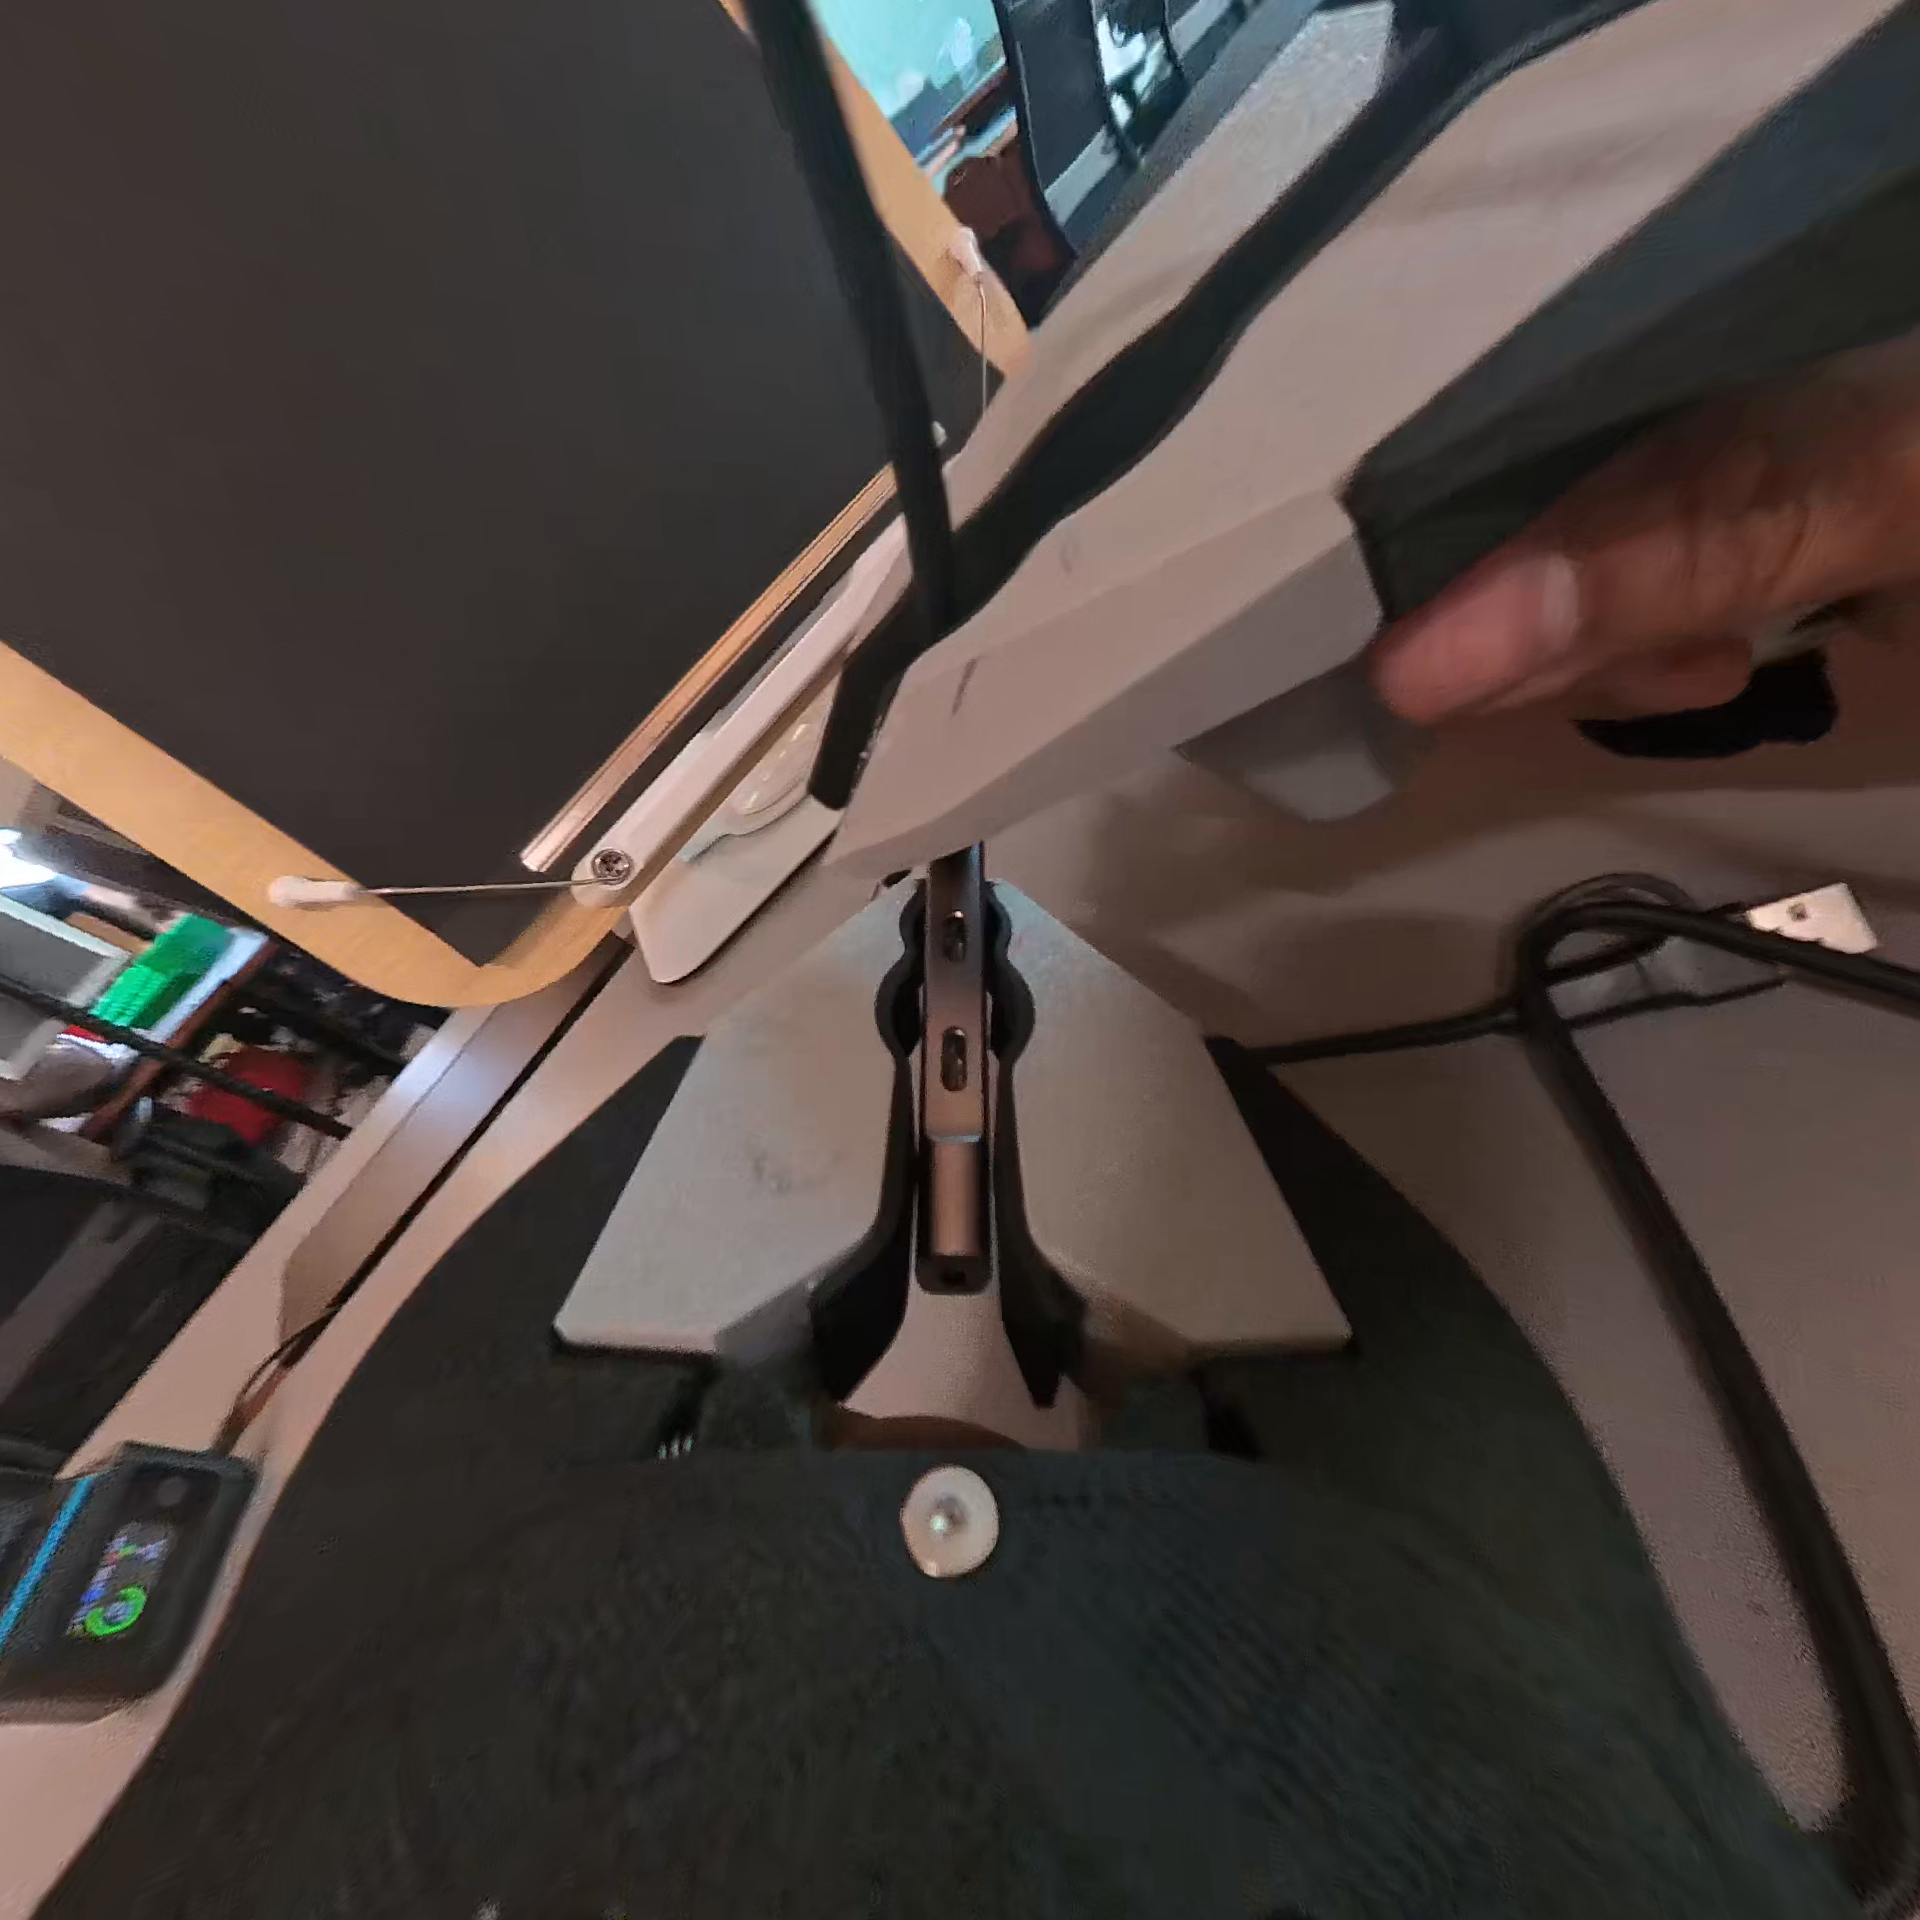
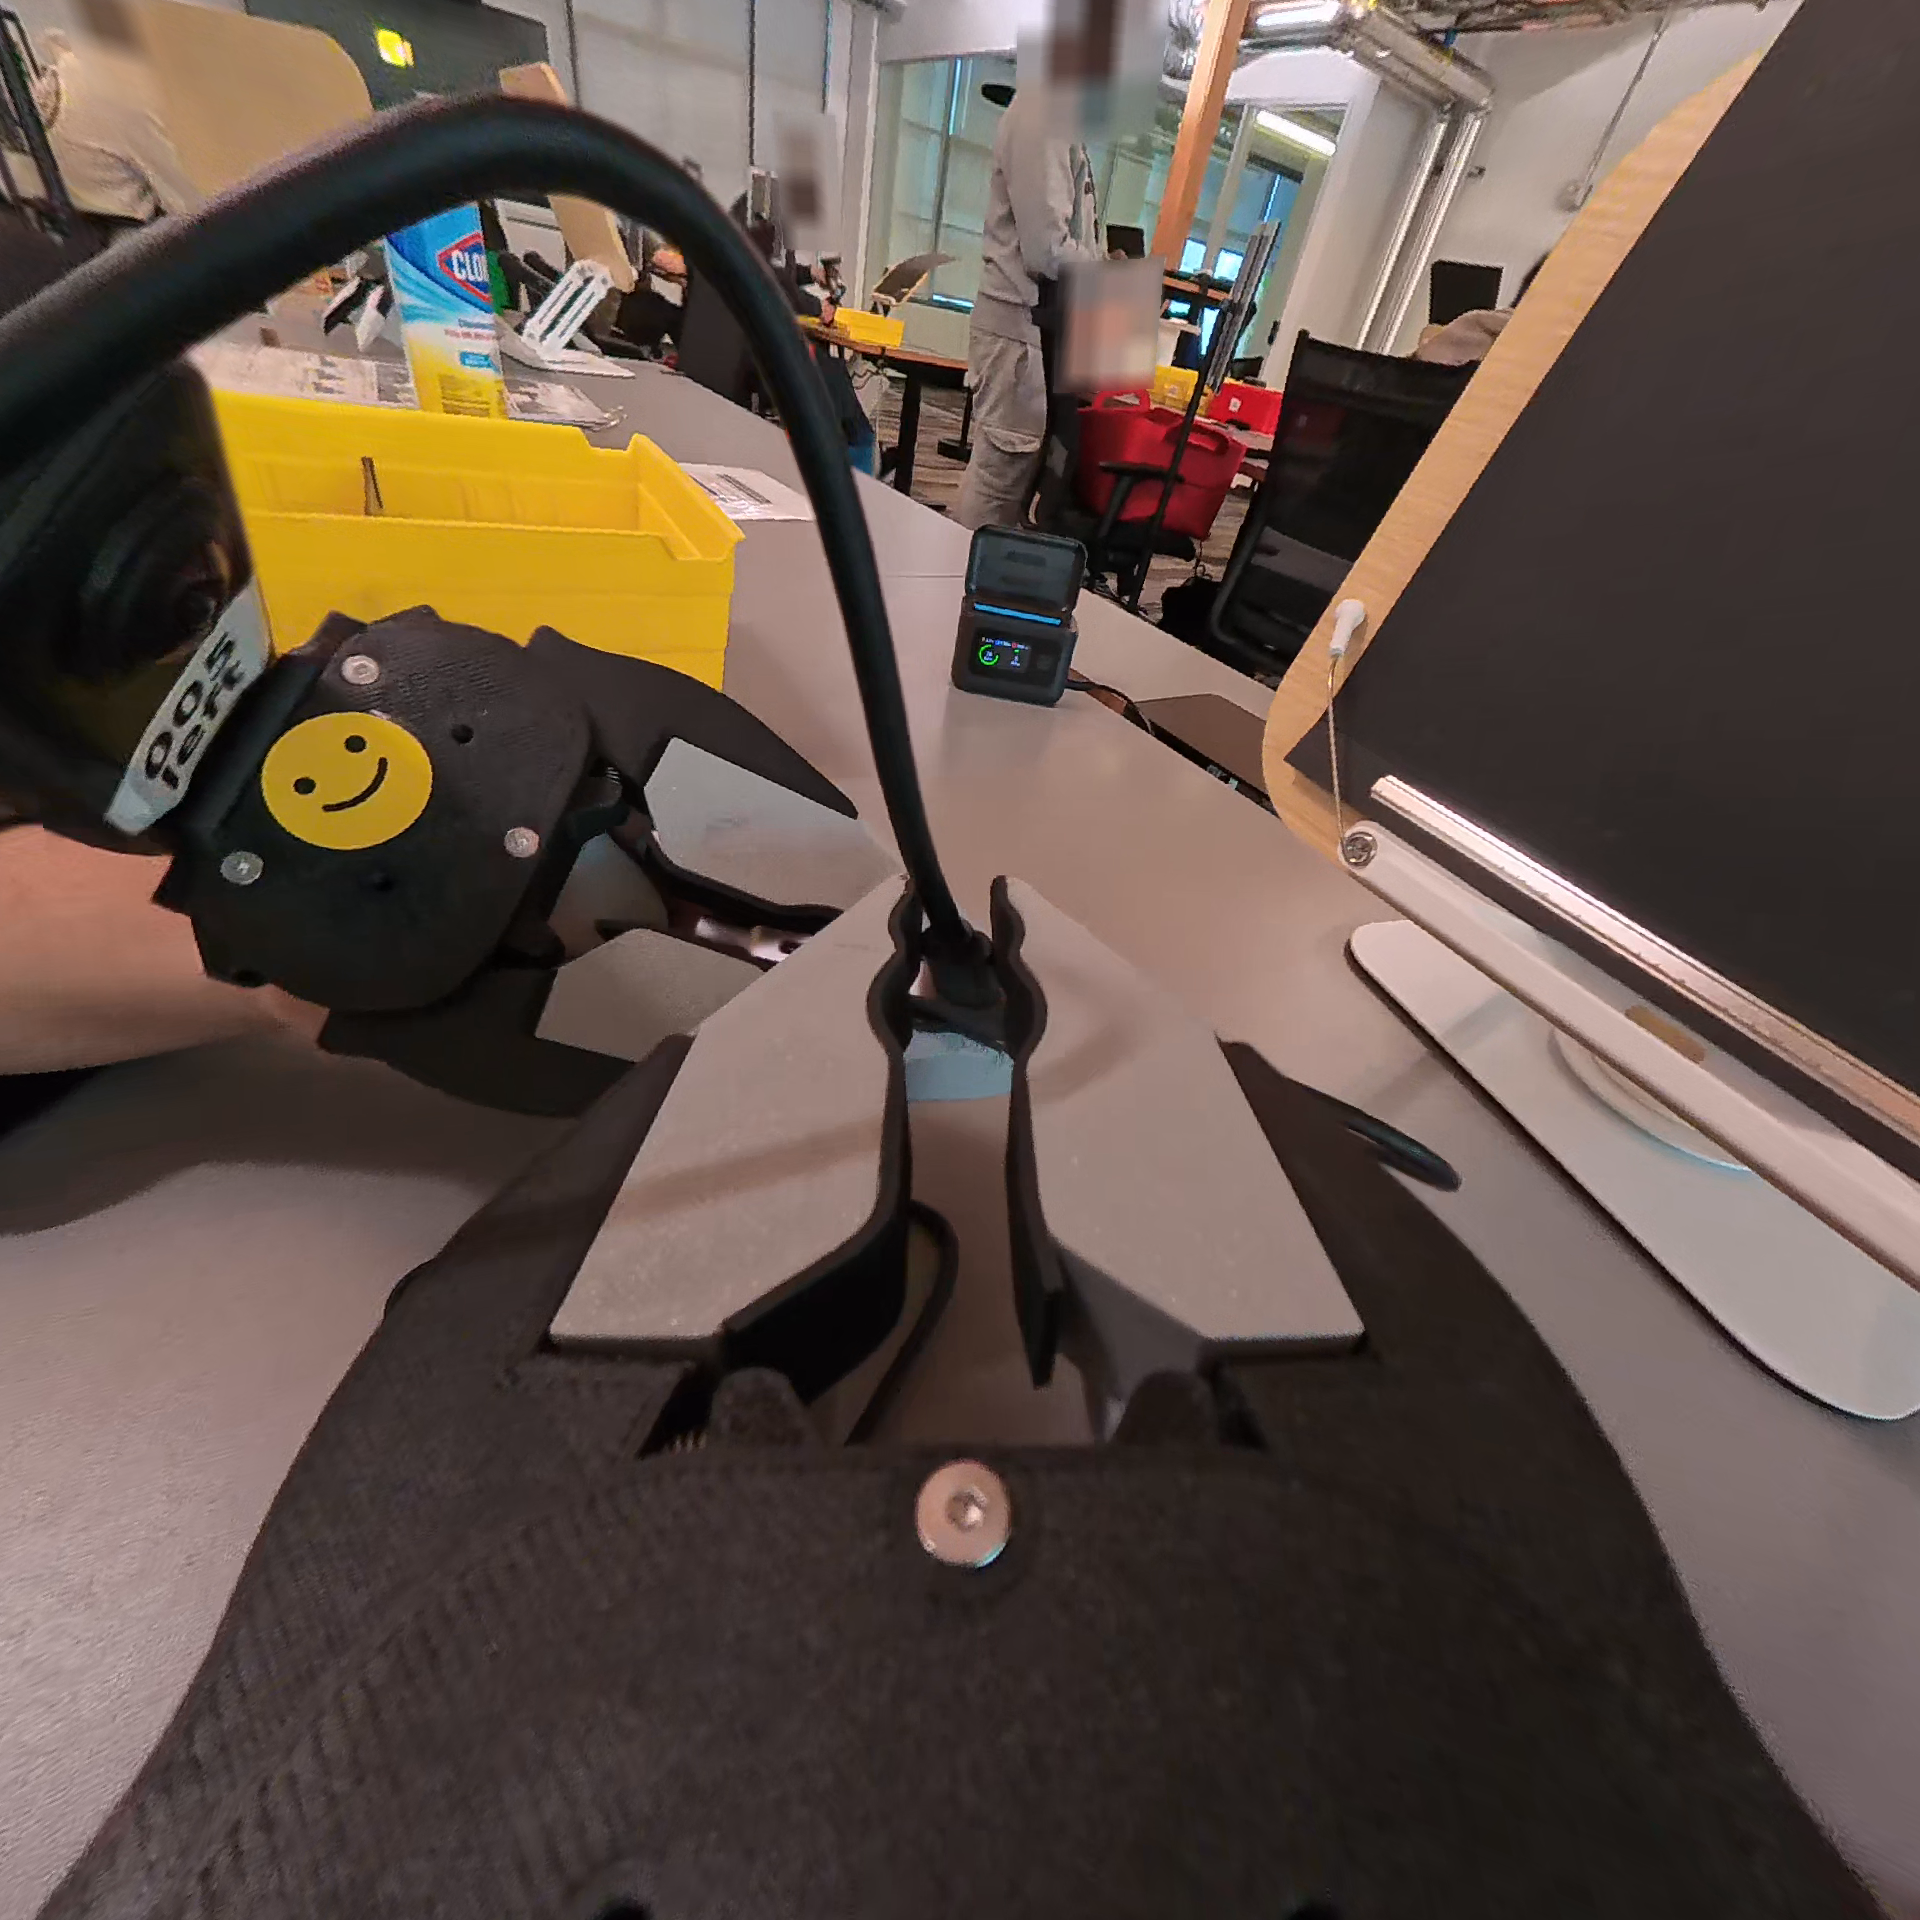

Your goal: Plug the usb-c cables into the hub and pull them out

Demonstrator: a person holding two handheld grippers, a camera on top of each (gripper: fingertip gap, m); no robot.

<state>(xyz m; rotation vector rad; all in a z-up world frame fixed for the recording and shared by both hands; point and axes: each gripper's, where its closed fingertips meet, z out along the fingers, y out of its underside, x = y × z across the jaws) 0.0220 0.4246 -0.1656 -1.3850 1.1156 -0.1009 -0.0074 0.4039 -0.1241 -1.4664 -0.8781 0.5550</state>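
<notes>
Both grippers clamped | hub [image 1: 954, 1049] on edge, lengthwise between left fingers | cable [image 2: 810, 416] arching up

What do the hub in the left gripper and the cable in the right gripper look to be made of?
The hub looks like brushed grey metal, probably aluminium: smooth satin sheen, crisp machined port slots. The cable looks rubber or plastic jacketed: matte black, bending in a smooth arc. Its plug is mostly hidden between the fingers.
</notes>
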